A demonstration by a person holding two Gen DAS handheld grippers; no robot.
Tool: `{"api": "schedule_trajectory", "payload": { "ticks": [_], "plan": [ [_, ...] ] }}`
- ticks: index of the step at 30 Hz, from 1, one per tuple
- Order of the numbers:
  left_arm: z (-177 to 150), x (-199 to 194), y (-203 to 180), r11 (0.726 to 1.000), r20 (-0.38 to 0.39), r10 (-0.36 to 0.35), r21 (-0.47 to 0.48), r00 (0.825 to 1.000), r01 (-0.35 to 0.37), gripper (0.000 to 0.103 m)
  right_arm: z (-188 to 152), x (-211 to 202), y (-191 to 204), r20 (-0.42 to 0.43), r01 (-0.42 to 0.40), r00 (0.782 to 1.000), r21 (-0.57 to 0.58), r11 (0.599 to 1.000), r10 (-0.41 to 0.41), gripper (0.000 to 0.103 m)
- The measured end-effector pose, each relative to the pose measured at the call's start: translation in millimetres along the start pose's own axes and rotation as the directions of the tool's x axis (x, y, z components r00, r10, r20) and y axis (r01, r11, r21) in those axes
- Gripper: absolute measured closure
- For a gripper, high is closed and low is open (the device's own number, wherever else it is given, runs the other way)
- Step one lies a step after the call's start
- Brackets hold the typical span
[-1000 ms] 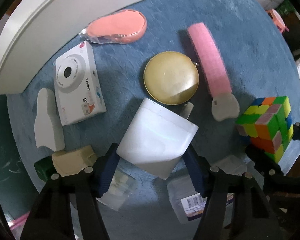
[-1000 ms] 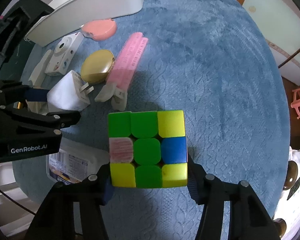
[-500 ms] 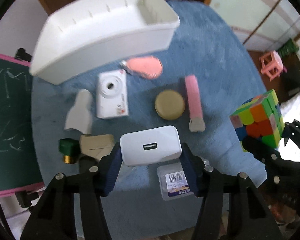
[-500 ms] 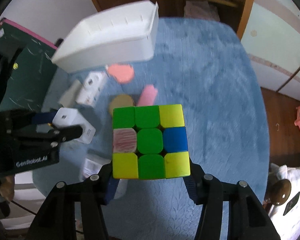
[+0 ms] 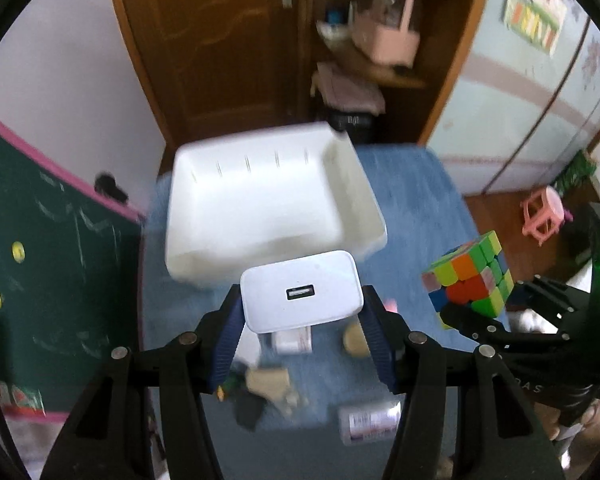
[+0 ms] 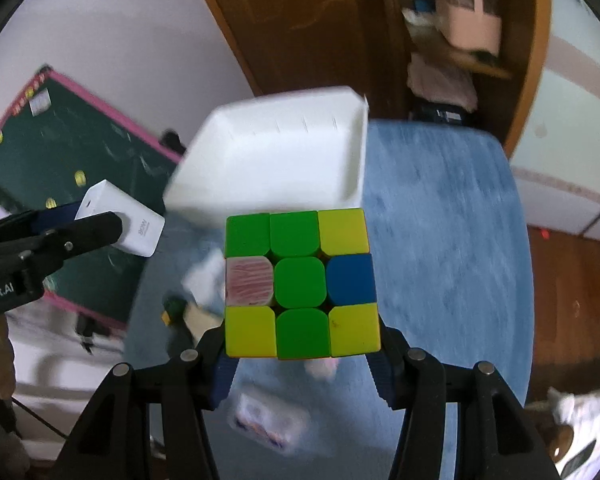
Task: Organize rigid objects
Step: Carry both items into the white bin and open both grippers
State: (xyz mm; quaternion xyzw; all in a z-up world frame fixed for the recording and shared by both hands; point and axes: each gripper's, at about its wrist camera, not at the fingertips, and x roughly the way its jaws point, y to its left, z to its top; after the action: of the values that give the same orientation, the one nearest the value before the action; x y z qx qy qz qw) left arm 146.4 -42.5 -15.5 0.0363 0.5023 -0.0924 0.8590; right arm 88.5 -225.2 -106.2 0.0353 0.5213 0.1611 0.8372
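Charger (image 5: 301, 291) clamped in the left gripper (image 5: 302, 334), cube (image 6: 301, 283) clamped in the right gripper (image 6: 302, 360), both aloft near the white bin (image 5: 256, 196)

The bin (image 5: 268, 204) stood on the far part of the table (image 5: 412, 200), against its left edge. The charger (image 5: 302, 292) hung in the left gripper (image 5: 304, 344) just before the bin's near wall, above the table. The cube (image 5: 470, 280) sat in the right gripper (image 6: 302, 364), to the right of the bin and nearer than it. Small items lay on the table before the bin, below both grippers. A chalkboard (image 5: 40, 264) stood left of the bin; a cabinet (image 5: 260, 40) rose behind it.
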Motion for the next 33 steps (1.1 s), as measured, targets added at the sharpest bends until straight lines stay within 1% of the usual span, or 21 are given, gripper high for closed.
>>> {"api": "schedule_trajectory", "payload": {
  "ticks": [3,4,6,7,9,11,12,13,14,16,19,21,22,23,25,26,28,29,30,31,33],
  "plan": [
    [35.2,4.1,14.1,1.000,0.058,0.025,0.008,0.998,-0.026,0.043,51.7,-6.9,8.8,0.075,0.020,0.997,-0.014,1.000,-0.019,0.047],
    [47.0,12.1,20.6,1.000,0.071,0.029,0.007,0.997,-0.029,0.043,61.0,-5.9,10.8,0.089,0.031,0.996,-0.015,0.999,-0.029,0.047],
    [66.9,32.3,33.7,0.999,0.076,0.031,-0.009,0.997,-0.031,0.043,90.6,3.5,13.6,0.106,0.051,0.993,-0.004,0.999,-0.050,0.047],
    [76.2,48.5,41.3,0.999,0.064,0.028,-0.026,0.998,-0.026,0.043,107.7,16.6,14.1,0.098,0.063,0.993,0.009,0.998,-0.064,0.047],
    [90.5,84.2,56.5,0.998,0.026,0.015,-0.058,1.000,-0.014,0.043,125.3,40.9,14.6,0.066,0.076,0.995,0.030,0.997,-0.078,0.047],
    [97.7,117.9,67.7,0.997,-0.017,0.000,-0.078,1.000,-0.001,0.043,140.3,81.3,14.2,0.009,0.111,0.994,0.044,0.993,-0.112,0.047],
    [99.5,144.0,73.9,0.996,-0.059,-0.014,-0.085,0.998,0.009,0.043,144.5,102.9,13.2,-0.025,0.130,0.991,0.051,0.990,-0.129,0.047],
    [101.2,160.7,79.2,0.996,-0.090,-0.024,-0.088,0.996,0.016,0.043,145.1,123.6,12.6,-0.060,0.146,0.988,0.061,0.987,-0.142,0.047],
    [100.8,178.8,82.3,0.996,-0.130,-0.036,-0.091,0.991,0.024,0.043,144.4,139.4,12.1,-0.090,0.150,0.986,0.066,0.987,-0.143,0.047],
    [92.1,223.9,88.0,0.994,-0.237,-0.073,-0.095,0.969,0.052,0.043,140.9,177.3,10.7,-0.171,0.164,0.974,0.079,0.983,-0.149,0.047],
    [83.0,264.8,85.7,0.996,-0.340,-0.080,-0.063,0.937,0.062,0.043,133.6,213.9,10.6,-0.247,0.200,0.953,0.085,0.976,-0.173,0.047],
    [78.2,285.1,83.8,0.997,-0.382,-0.075,-0.047,0.921,0.062,0.042,129.8,233.2,10.8,-0.291,0.216,0.939,0.086,0.973,-0.183,0.047],
    [80.5,285.2,83.2,0.996,-0.361,-0.082,-0.049,0.929,0.069,0.042,127.7,241.9,10.5,-0.310,0.226,0.932,0.086,0.970,-0.189,0.047],
    [82.4,286.9,83.7,0.995,-0.353,-0.100,-0.052,0.930,0.087,0.042,126.4,248.1,10.3,-0.324,0.232,0.926,0.086,0.969,-0.193,0.046],
    [84.2,291.6,85.1,0.993,-0.357,-0.112,-0.073,0.927,0.092,0.041,123.4,257.2,7.7,-0.341,0.241,0.919,0.093,0.966,-0.196,0.046],
    [84.7,293.4,85.4,0.993,-0.356,-0.115,-0.079,0.927,0.093,0.041,122.7,259.6,5.5,-0.344,0.244,0.918,0.102,0.964,-0.196,0.046],
    [84.7,295.7,84.4,0.995,-0.350,-0.084,-0.074,0.933,0.062,0.040,123.7,259.6,1.1,-0.327,0.248,0.924,0.121,0.961,-0.197,0.046],
    [83.9,296.5,82.9,0.996,-0.349,-0.071,-0.067,0.934,0.050,0.032,124.9,257.6,-1.7,-0.310,0.247,0.931,0.136,0.960,-0.195,0.042],
    [83.2,295.3,82.2,0.997,-0.343,-0.064,-0.062,0.937,0.046,0.025,126.1,255.2,-4.2,-0.298,0.240,0.936,0.152,0.959,-0.187,0.042],
    [82.4,292.0,81.1,0.997,-0.329,-0.063,-0.059,0.942,0.046,0.013,126.8,251.7,-5.9,-0.282,0.231,0.943,0.167,0.959,-0.178,0.041],
    [84.0,279.9,81.2,0.998,-0.287,-0.057,-0.052,0.956,0.044,0.012,127.8,240.2,-7.9,-0.249,0.218,0.954,0.190,0.957,-0.167,0.041]
  ]
}}
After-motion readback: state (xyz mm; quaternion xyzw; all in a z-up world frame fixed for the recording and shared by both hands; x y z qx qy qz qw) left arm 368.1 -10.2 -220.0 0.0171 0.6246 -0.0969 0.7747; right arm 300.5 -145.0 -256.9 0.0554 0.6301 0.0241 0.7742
